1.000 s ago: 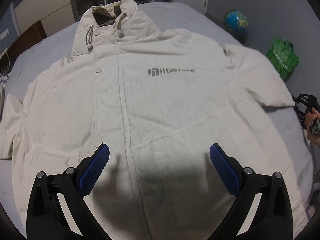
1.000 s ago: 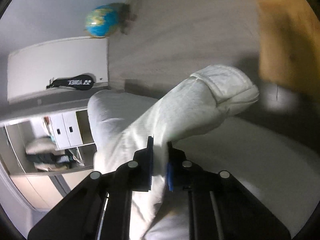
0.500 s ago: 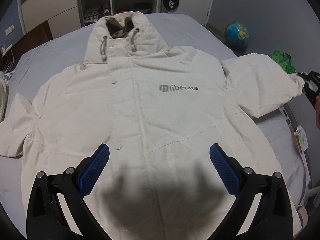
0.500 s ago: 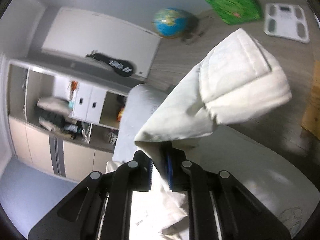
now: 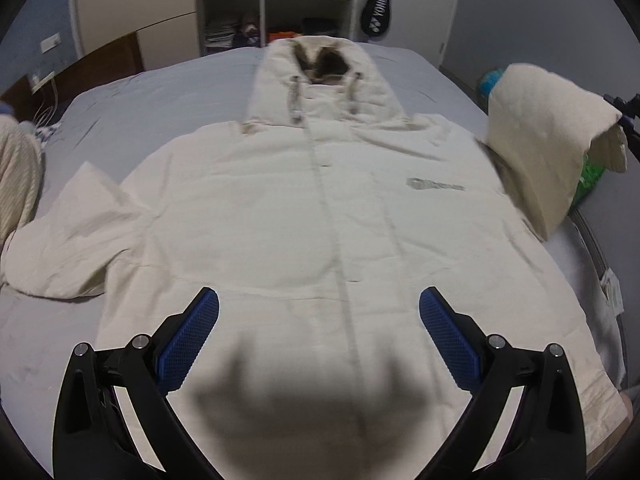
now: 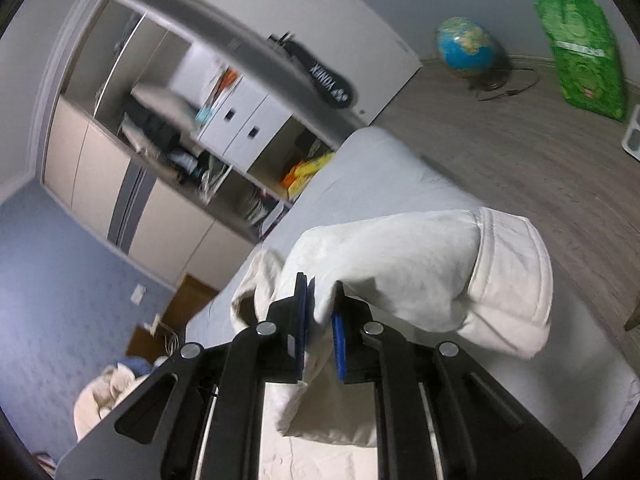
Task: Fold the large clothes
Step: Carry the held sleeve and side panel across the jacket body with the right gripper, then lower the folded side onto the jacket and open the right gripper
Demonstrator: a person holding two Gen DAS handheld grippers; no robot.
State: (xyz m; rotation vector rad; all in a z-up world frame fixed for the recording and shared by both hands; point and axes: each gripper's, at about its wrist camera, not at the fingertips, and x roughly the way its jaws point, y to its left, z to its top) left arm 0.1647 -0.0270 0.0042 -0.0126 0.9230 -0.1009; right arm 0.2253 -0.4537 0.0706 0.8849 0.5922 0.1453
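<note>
A cream hooded jacket (image 5: pixel 320 216) lies face up on a grey bed (image 5: pixel 160 96), hood at the far end. My left gripper (image 5: pixel 318 332) is open and empty above the jacket's lower front. My right gripper (image 6: pixel 320 320) is shut on the jacket's right sleeve (image 6: pixel 420 276) and holds it lifted off the bed. The raised sleeve (image 5: pixel 544 136) shows at the right in the left wrist view, with the right gripper (image 5: pixel 624 112) at its cuff. The left sleeve (image 5: pixel 68 240) lies flat on the bed.
An open wardrobe (image 5: pixel 276 4) with shelves stands behind the bed. A globe (image 6: pixel 464 48) and a green bag (image 6: pixel 580 40) sit on the wooden floor to the right. Another cream garment (image 5: pixel 16 184) lies at the bed's left edge.
My right gripper has lifted the right sleeve up from the bed's edge and swung it inward. My left gripper has pulled back, showing more of the jacket.
</note>
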